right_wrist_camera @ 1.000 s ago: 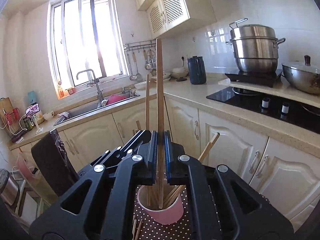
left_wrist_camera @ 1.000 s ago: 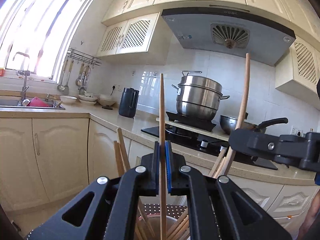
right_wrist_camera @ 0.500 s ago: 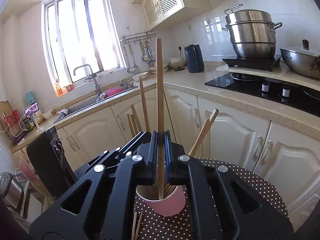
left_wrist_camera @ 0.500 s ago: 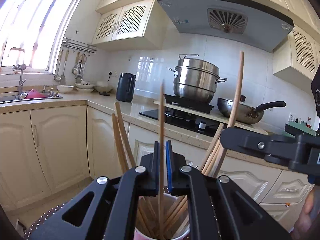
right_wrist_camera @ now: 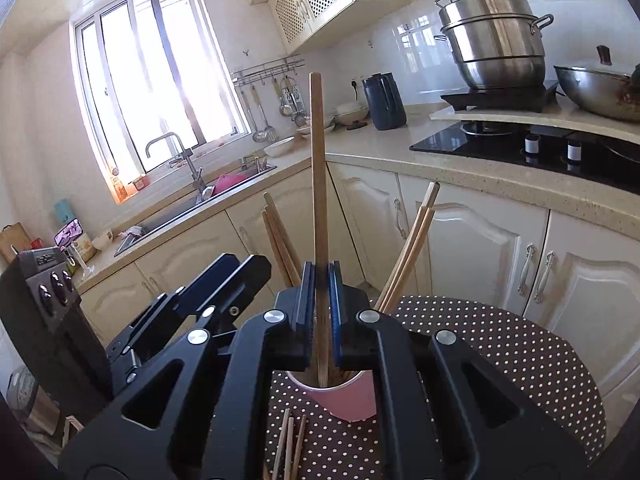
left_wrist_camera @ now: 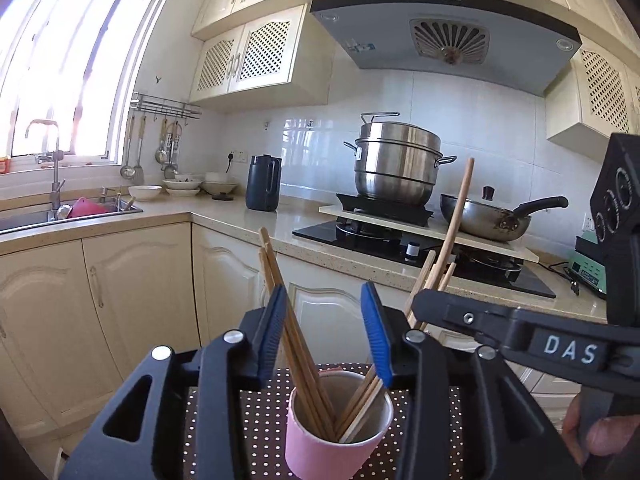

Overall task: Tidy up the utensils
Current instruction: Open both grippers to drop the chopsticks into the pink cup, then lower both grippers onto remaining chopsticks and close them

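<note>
At the bottom centre of the left wrist view, the left claw [left_wrist_camera: 324,332] has just been opening, and its blue pads now stand apart above the pink cup [left_wrist_camera: 338,428], touching none of the chopsticks [left_wrist_camera: 298,340] that lean in it. In the right wrist view, the right claw [right_wrist_camera: 321,300] is clamped on a single upright chopstick [right_wrist_camera: 318,184] at frame centre, whose lower end reaches into the cup. The cup stands on a dotted mat [right_wrist_camera: 500,344], and three loose chopsticks [right_wrist_camera: 290,448] lie on the mat at the bottom edge.
</note>
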